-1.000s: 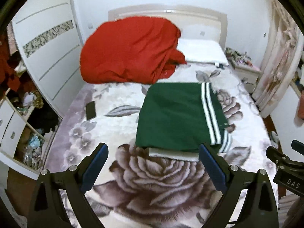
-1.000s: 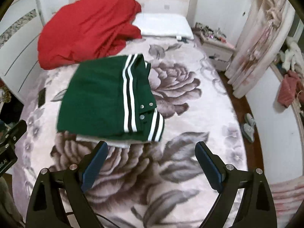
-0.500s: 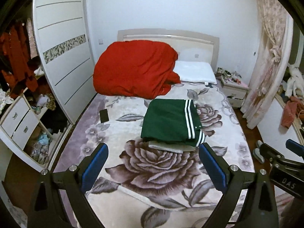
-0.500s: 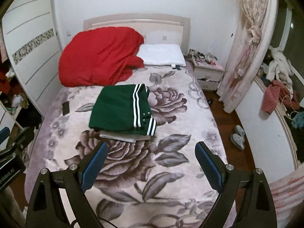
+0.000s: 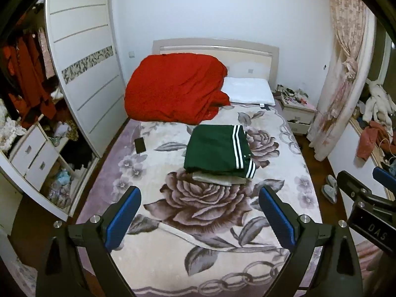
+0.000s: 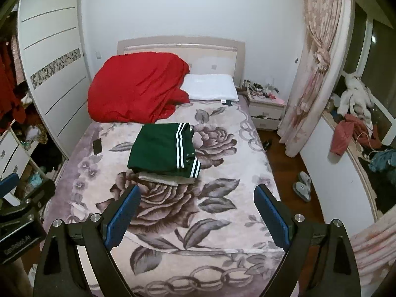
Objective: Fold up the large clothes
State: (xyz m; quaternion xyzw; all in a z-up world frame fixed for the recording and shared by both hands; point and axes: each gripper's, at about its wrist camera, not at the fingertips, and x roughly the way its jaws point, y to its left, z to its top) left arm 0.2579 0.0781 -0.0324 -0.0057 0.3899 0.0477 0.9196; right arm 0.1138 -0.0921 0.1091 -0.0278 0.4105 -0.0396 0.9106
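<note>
Left gripper (image 5: 200,206) and right gripper (image 6: 197,204) both spread wide, empty, above the bed's (image 5: 173,255) foot; folded green garment (image 5: 217,152) rests mid-bed on a beige one (image 5: 215,178); only the right view shows both slippers (image 6: 302,185) unobstructed

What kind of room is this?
A bedroom, most likely. There is a big bed with a flowery blanket and a white pillow, a tall wardrobe beside it, and a small nightstand. A folded green garment lies on the bed.
</note>
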